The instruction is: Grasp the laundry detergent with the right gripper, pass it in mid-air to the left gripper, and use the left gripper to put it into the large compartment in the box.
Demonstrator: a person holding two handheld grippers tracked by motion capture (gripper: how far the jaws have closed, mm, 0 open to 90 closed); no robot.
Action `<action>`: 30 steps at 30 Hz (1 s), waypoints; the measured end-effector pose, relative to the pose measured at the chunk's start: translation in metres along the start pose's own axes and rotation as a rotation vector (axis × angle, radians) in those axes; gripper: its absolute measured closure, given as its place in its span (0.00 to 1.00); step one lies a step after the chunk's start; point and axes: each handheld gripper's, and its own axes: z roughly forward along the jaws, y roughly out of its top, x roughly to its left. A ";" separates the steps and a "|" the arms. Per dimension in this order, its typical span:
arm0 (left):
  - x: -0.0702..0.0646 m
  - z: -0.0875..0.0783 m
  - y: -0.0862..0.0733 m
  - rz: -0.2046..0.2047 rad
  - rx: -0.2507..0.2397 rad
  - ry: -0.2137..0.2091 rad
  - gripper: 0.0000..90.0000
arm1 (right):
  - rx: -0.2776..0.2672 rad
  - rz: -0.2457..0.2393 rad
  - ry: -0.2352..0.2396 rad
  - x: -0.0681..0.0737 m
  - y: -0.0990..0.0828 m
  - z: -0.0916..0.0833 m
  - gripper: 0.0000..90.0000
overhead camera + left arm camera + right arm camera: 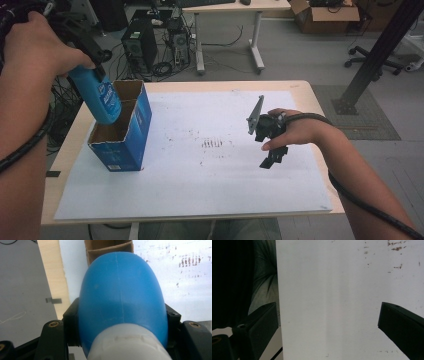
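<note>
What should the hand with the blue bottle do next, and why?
Probably lower it a little further, straight down. The left tongs are shut on the blue bottle, whose base hangs tilted at the open top of the blue cardboard box, partly inside, so it likely needs to sink before being let go.

Soft, even indoor light, faint shadows; close-up blue bottle [122,297] slightly blurred, dark left corner.
</note>
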 end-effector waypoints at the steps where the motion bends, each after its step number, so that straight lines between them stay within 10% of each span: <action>1: 0.001 0.001 0.000 0.001 0.002 -0.001 0.42 | -0.001 -0.001 0.001 0.000 0.000 0.000 0.04; 30: 0.002 0.063 0.006 0.003 0.036 0.003 0.42 | 0.031 0.002 0.028 0.002 0.006 -0.001 0.04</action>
